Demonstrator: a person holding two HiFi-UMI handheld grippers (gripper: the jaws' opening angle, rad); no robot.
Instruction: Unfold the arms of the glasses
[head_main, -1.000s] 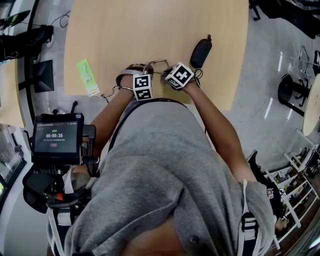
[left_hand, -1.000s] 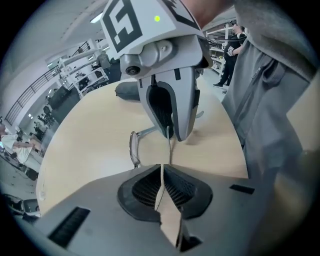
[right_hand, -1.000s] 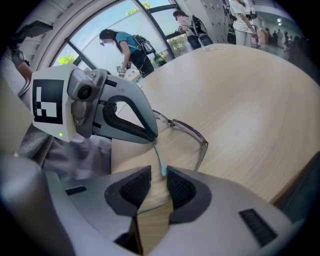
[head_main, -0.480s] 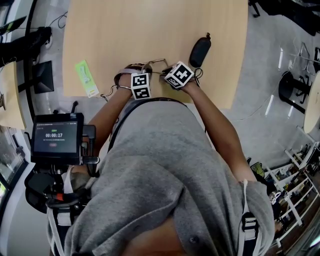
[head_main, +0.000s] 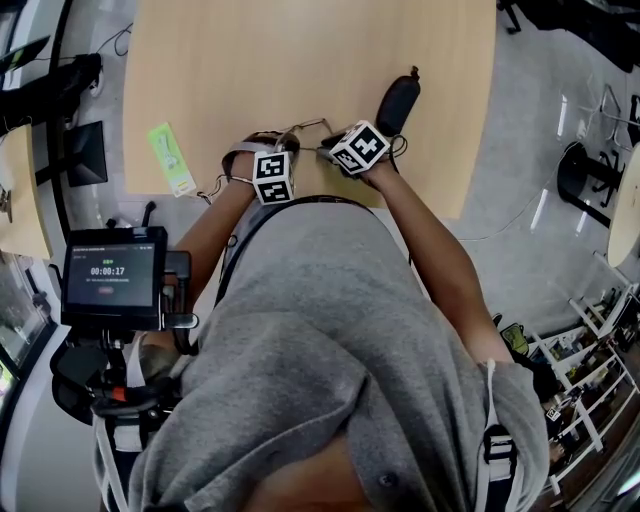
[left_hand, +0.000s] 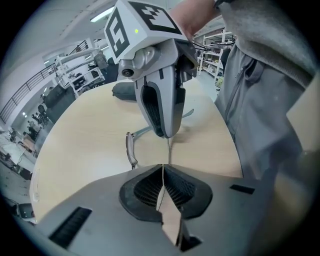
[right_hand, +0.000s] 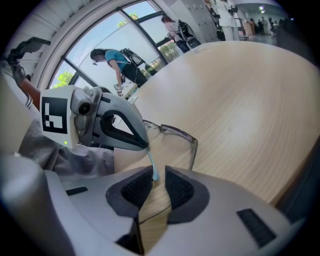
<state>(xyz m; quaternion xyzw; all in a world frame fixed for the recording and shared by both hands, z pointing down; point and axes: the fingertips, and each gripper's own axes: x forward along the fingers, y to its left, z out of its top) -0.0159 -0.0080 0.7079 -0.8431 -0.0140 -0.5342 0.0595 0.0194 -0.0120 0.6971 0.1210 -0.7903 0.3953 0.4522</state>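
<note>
The thin-framed glasses (head_main: 305, 131) lie at the wooden table's near edge between my two grippers. In the left gripper view, my left gripper (left_hand: 163, 167) is shut on a thin wire arm of the glasses (left_hand: 131, 149), and the right gripper's fingers (left_hand: 161, 107) reach down to the same wire just ahead. In the right gripper view, my right gripper (right_hand: 153, 173) holds the arm's light blue tip (right_hand: 152, 162) between its pads, with a narrow gap left. The lens front (right_hand: 170, 131) lies on the table beyond.
A black glasses case (head_main: 397, 104) lies to the right on the wooden table (head_main: 300, 60), also seen as the case (left_hand: 125, 91) behind the right gripper. A green packet (head_main: 170, 158) sits at the left near edge. My grey-clad body is close behind the grippers.
My left gripper has shifted a little to the left, away from the right gripper. The right gripper has barely moved. The glasses stay between them.
</note>
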